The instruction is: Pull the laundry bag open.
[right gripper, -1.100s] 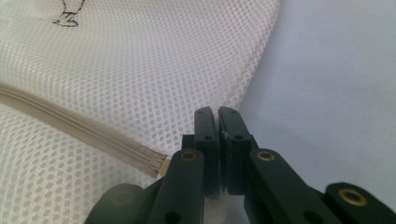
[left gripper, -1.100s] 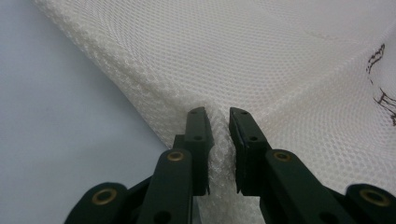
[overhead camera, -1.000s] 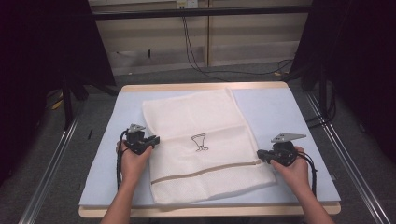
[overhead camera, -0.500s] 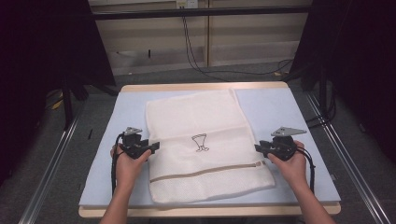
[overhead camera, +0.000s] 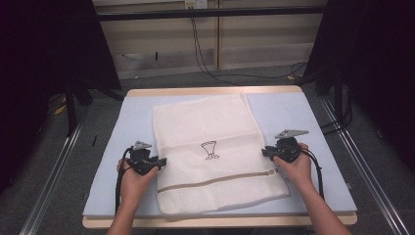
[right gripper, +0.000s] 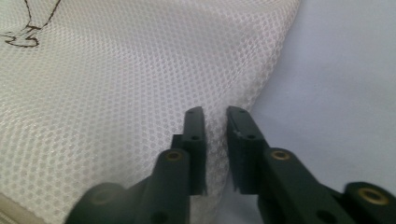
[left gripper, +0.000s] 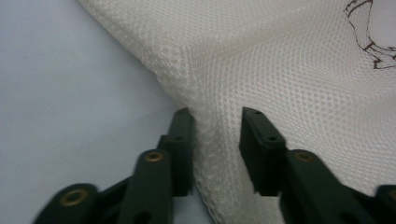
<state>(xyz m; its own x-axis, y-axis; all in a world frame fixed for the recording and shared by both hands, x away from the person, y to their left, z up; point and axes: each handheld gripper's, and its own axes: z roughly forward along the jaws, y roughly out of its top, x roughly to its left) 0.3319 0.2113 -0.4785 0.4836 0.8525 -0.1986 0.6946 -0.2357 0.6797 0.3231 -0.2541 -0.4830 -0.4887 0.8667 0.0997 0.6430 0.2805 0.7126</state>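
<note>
White mesh laundry bag (overhead camera: pixel 210 152) with a zipper lies flat on the blue-padded bench (overhead camera: pixel 313 122). Since a second ago both grippers slid outward to its side edges; left gripper (overhead camera: pixel 159 160) and right gripper (overhead camera: pixel 265 152) have just been closing, fingers now pinching the mesh, probably ready to lift or fold.

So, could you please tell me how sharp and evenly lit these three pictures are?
High view: the blue table mat and white mesh bag are evenly lit, the surroundings dark. Left gripper view: the mesh is sharp, the near jaws soft. Right gripper view: the mesh blurs toward the bottom corner.
</note>
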